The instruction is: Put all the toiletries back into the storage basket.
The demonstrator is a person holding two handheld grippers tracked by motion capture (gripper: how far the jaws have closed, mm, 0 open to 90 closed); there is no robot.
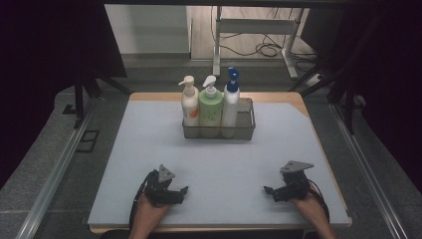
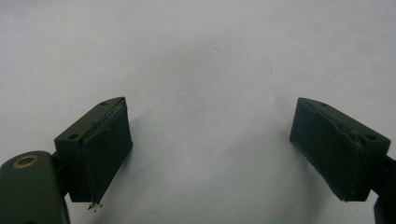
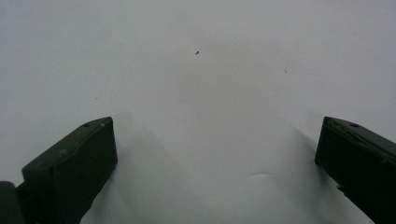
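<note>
My left tongs [image 1: 183, 191] and right tongs [image 1: 268, 190] rest low on the near surface [image 1: 149, 149], both spread wide with nothing between them, well apart from each other. The wire basket [image 1: 245, 130] sits far centre, holding a cream bottle [image 1: 189, 105], green bottle [image 1: 210, 108] and white blue-pump bottle [image 1: 230, 102] upright in a row.
</note>
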